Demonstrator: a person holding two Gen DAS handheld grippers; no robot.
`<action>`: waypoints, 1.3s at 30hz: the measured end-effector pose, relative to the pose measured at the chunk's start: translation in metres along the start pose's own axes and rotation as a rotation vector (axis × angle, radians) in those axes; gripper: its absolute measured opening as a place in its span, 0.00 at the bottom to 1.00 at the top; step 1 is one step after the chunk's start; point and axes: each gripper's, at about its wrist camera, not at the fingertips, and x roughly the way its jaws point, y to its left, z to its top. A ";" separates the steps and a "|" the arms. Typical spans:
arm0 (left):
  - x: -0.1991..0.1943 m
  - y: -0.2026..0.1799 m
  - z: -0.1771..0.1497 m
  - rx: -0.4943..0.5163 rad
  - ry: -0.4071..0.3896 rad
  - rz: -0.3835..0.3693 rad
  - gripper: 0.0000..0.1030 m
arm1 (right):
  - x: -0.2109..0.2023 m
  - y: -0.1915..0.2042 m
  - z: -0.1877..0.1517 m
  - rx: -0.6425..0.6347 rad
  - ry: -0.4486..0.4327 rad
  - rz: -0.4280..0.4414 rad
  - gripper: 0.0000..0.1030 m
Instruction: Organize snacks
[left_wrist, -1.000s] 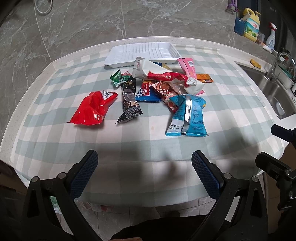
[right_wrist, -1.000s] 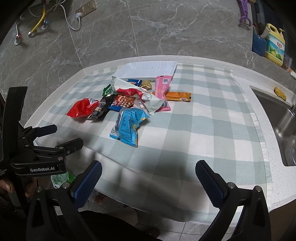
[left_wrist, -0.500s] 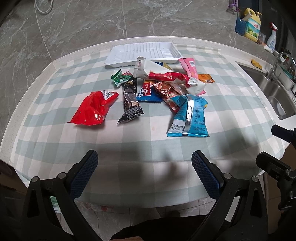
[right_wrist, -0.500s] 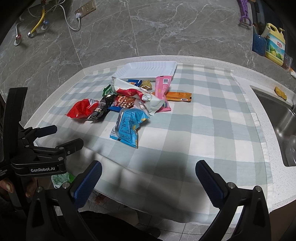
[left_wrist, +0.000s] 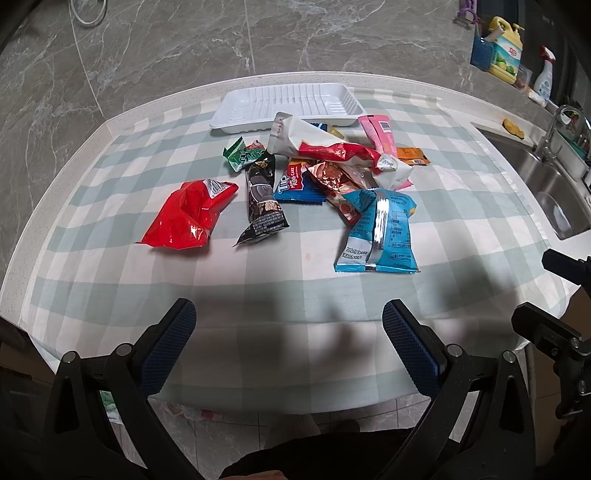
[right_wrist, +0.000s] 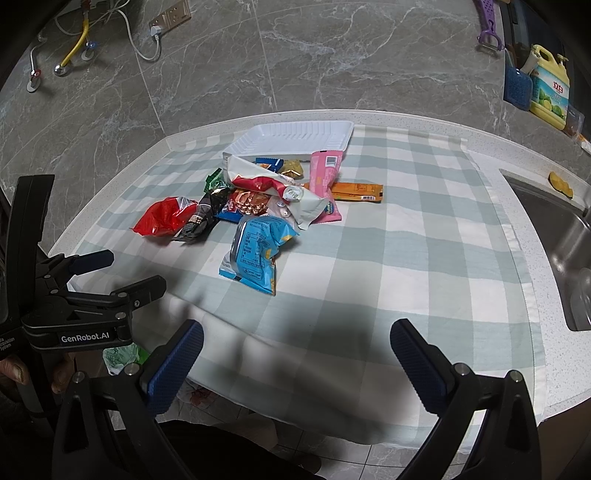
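A pile of snack packets lies mid-table on the checked cloth: a red bag (left_wrist: 188, 216), a black packet (left_wrist: 263, 199), a light blue packet (left_wrist: 380, 232), a white-and-red bag (left_wrist: 332, 147), a pink packet (left_wrist: 380, 134) and an orange bar (left_wrist: 412, 156). An empty white tray (left_wrist: 288, 105) stands behind them; it also shows in the right wrist view (right_wrist: 291, 142). My left gripper (left_wrist: 290, 345) is open and empty over the front edge. My right gripper (right_wrist: 295, 363) is open and empty, right of the left gripper (right_wrist: 122, 271). The blue packet (right_wrist: 258, 251) is nearest it.
A sink (left_wrist: 546, 192) with a tap (left_wrist: 554, 129) lies at the right. Detergent bottles (left_wrist: 508, 55) stand at the back right. A marble wall with sockets and cables (right_wrist: 147, 33) rises behind the counter (right_wrist: 406, 118).
Both grippers have crept slightly forward toward the table; the snacks have not moved.
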 end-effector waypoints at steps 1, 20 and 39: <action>0.000 0.000 0.000 0.000 0.000 0.000 1.00 | -0.001 0.000 0.000 0.001 0.001 0.000 1.00; 0.002 0.001 0.001 0.000 0.002 0.000 1.00 | 0.002 0.000 0.001 0.003 0.001 0.003 1.00; 0.019 0.019 0.010 -0.001 0.024 0.014 1.00 | 0.023 0.010 0.013 0.012 0.029 0.030 1.00</action>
